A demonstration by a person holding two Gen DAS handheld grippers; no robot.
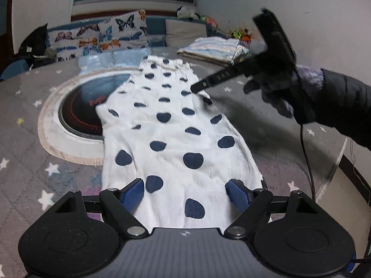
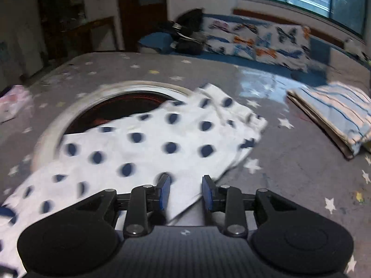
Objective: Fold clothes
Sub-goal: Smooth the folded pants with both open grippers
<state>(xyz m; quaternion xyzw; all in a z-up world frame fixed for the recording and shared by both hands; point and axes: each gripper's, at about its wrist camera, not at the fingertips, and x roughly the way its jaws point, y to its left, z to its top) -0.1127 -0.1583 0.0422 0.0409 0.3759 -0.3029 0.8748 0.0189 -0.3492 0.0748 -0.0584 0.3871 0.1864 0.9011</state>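
Lying flat on bed [image 1: 27,153], dotted garment [image 1: 176,139]

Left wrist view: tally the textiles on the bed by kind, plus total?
Polka-dot garment: 1
Round rug: 1
Folded striped blanket: 1
Butterfly-print pillows: 2
Plain grey pillow: 1
Total: 6
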